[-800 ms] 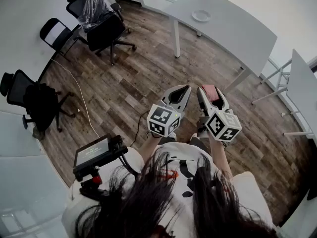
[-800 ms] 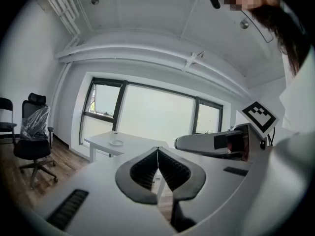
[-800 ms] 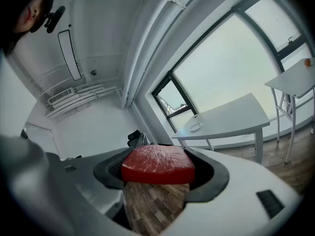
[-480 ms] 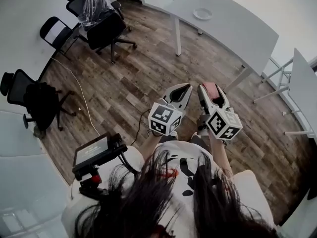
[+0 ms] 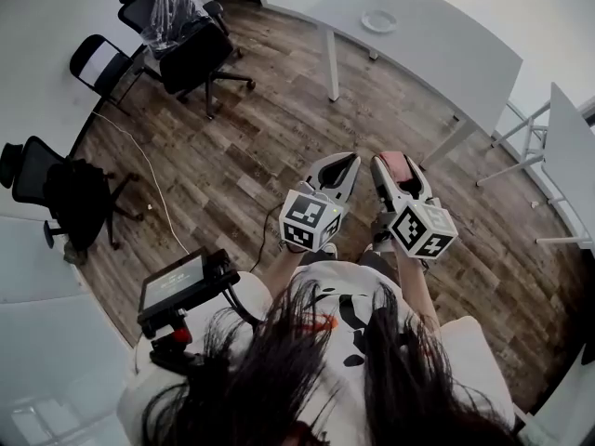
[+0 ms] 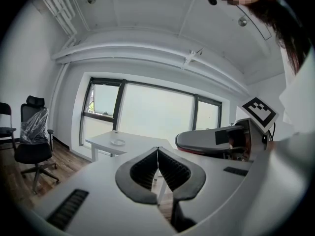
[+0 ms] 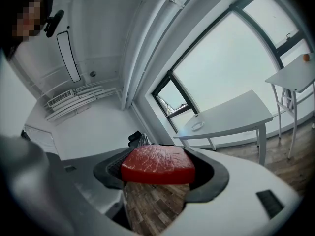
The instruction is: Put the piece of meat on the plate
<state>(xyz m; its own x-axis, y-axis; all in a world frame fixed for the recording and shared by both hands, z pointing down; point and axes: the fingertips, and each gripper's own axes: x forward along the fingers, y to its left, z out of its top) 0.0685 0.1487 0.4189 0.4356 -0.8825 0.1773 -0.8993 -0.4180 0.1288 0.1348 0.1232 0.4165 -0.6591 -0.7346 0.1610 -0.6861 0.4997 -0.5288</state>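
Fingers (image 7: 214, 178) of right gripper (image 7: 158, 172) clamp piece of meat (image 7: 157, 162); left gripper (image 6: 157, 149) fingers (image 6: 142, 171) together (empty); plate (image 5: 378, 21) distant.

**Meat in your right jaws, plate well ahead**

You hold both tools side by side above the wooden floor (image 5: 232, 156). Your right hand-held gripper (image 5: 397, 162) clamps the red piece of meat (image 5: 394, 166). Your left hand-held gripper (image 5: 342, 163) has its jaws together. The plate (image 5: 379, 21) sits on the white bench (image 5: 446, 59), well apart from both.
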